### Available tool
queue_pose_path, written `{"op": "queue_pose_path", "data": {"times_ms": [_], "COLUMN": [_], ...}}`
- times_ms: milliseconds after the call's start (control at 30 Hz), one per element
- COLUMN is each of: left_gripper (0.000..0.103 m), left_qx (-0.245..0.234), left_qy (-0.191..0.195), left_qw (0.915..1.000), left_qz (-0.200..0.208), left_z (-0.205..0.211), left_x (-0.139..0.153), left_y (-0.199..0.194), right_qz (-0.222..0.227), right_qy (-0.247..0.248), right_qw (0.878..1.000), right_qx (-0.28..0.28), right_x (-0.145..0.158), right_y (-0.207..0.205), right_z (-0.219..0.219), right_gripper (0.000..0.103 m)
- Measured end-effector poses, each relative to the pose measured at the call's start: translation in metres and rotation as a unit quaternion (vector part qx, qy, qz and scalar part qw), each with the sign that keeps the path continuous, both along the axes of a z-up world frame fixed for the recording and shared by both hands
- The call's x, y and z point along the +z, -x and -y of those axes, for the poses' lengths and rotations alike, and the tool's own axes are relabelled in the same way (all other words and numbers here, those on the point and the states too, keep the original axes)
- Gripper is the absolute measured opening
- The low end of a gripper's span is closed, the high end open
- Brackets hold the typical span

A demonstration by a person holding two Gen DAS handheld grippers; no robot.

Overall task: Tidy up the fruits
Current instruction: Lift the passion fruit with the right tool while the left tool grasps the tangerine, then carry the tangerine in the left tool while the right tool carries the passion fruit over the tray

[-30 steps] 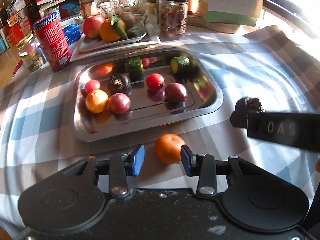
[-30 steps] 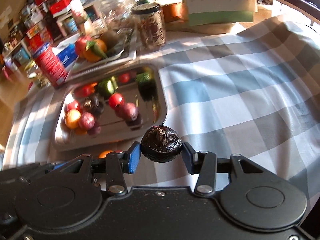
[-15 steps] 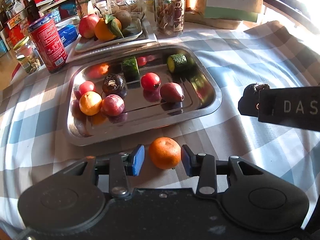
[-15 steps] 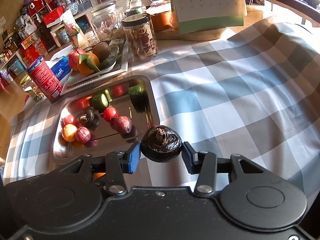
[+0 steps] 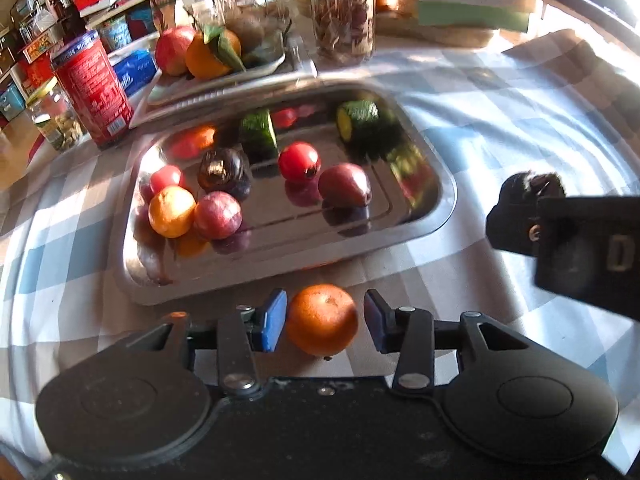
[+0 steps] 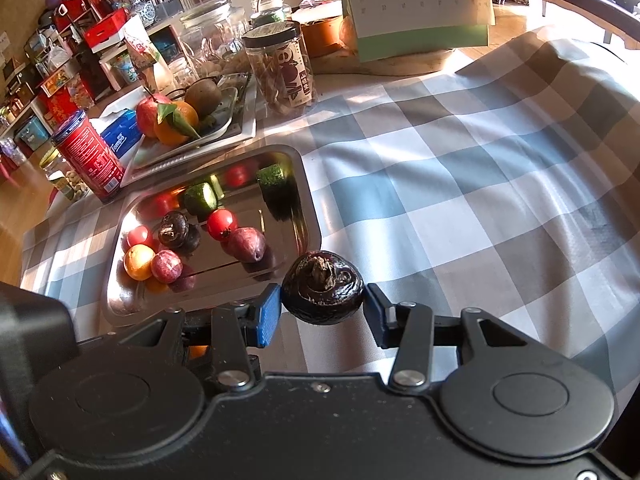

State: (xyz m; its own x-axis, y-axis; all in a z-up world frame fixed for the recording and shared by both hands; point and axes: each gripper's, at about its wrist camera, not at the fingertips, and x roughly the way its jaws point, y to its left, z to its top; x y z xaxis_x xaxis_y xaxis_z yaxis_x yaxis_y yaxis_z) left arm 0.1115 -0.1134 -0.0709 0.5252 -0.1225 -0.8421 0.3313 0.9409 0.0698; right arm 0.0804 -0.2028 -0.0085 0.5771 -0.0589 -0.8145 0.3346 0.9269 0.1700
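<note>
An orange tangerine (image 5: 322,318) lies on the checked cloth just in front of the steel tray (image 5: 280,276). My left gripper (image 5: 324,316) straddles it and its jaws are opening, with a small gap showing at each pad. My right gripper (image 6: 322,300) is shut on a dark brown wrinkled fruit (image 6: 322,288), held above the cloth beside the tray's near right corner (image 6: 312,236). In the left wrist view the right gripper's black finger (image 5: 580,248) with that dark fruit (image 5: 524,188) hangs at the right. The tray holds a tangerine (image 5: 172,211), tomatoes, plums, a dark fruit and cucumber pieces.
Behind the tray stand a red can (image 5: 94,88), a small nut jar (image 5: 54,122), a white plate (image 5: 224,80) with an apple, an orange and a kiwi, glass jars (image 5: 344,12) and a desk calendar (image 6: 416,4). Checked cloth (image 6: 480,184) stretches right of the tray.
My left gripper has come forward and down over the tangerine, which now sits between wider jaws. The right gripper keeps the dark fruit in place.
</note>
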Motion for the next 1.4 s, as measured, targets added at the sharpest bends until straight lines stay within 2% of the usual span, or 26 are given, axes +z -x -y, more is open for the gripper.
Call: {"op": "queue_pose_path", "data": {"times_ms": [133,267,333,433,567,767,967,1100,1400], "left_gripper": [0.045,0.044,0.04,0.038,0.038,0.038,0.038,0.038,0.038], "left_qx": [0.016,0.02,0.019,0.017,0.028,0.043,0.063,0.06,0.081], "left_qy": [0.006,0.011,0.019,0.031,0.03,0.045,0.073,0.06,0.045], "left_qw": [0.9997,0.9997,0.9996,0.9994,0.9992,0.9981,0.9953,0.9963,0.9957], "left_qz": [-0.019,-0.008,-0.004,-0.002,-0.004,-0.004,0.012,0.018,0.0], "left_z": [-0.004,-0.004,-0.005,-0.007,-0.011,-0.031,-0.043,-0.042,-0.05], "left_x": [-0.008,-0.007,-0.006,-0.006,-0.004,0.01,0.037,0.05,0.064], "left_y": [-0.006,-0.006,-0.006,-0.006,-0.001,0.013,0.009,0.003,-0.003], "right_qz": [0.0,-0.004,-0.005,-0.007,-0.008,-0.013,-0.009,-0.012,-0.019], "right_qy": [0.0,0.001,0.002,0.001,0.004,-0.003,-0.008,-0.005,0.0], "right_qw": [1.0,1.0,1.0,1.0,1.0,1.0,1.0,1.0,0.999], "right_qx": [0.003,0.005,0.005,0.007,0.008,0.008,0.016,0.018,0.031], "right_x": [-0.001,-0.002,-0.003,-0.004,-0.005,-0.006,-0.004,-0.005,-0.006], "right_y": [0.002,0.001,0.001,0.001,0.002,0.002,0.003,0.002,0.002], "right_z": [-0.002,-0.002,-0.003,-0.004,-0.004,-0.001,-0.003,-0.004,-0.015], "right_gripper": [0.054,0.054,0.054,0.054,0.054,0.054,0.054,0.054,0.054]}}
